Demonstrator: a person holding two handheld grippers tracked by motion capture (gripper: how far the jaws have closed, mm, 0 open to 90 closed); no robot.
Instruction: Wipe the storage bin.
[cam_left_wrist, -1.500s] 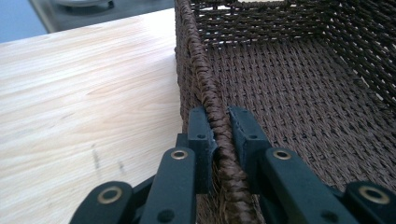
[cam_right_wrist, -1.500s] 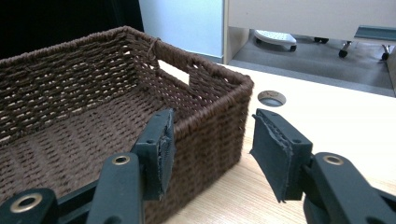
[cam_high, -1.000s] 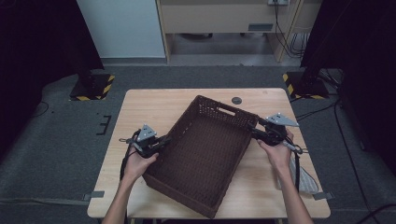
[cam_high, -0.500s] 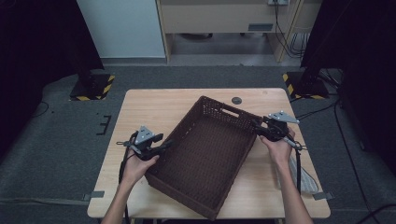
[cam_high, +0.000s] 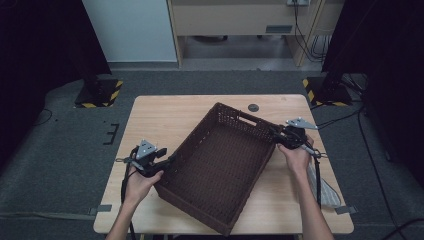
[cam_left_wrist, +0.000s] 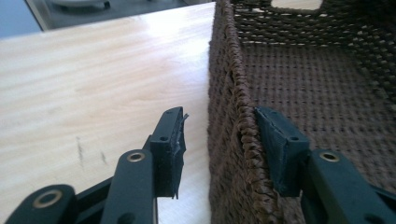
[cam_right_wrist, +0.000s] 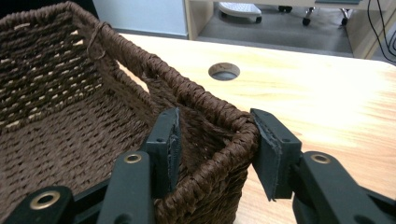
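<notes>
Left hand (cam_high: 141, 176) comes in from the bottom edge, forearm angled up toward the table's left half, holding the left gripper (cam_high: 167, 161) level and pointed at the basket (cam_high: 220, 170). In the left gripper view its jaws straddle the basket's long side wall: the inner pad lies against the rim, the outer pad stands off with a gap of bare table showing. The jaws have just closed a little, not yet clamped.

Right hand (cam_high: 296, 156) reaches to the basket's far right corner. Right gripper (cam_high: 275, 134) sits over that corner, one pad inside, one outside touching the rim; jaws have just been closing, and a slight gap shows at the inner pad.

The basket lies skewed across the middle of the table (cam_high: 165, 115), its near corner just at the front edge. Bare wood is open on the left and behind; a round hole (cam_high: 253, 107) sits just beyond the far wall.
</notes>
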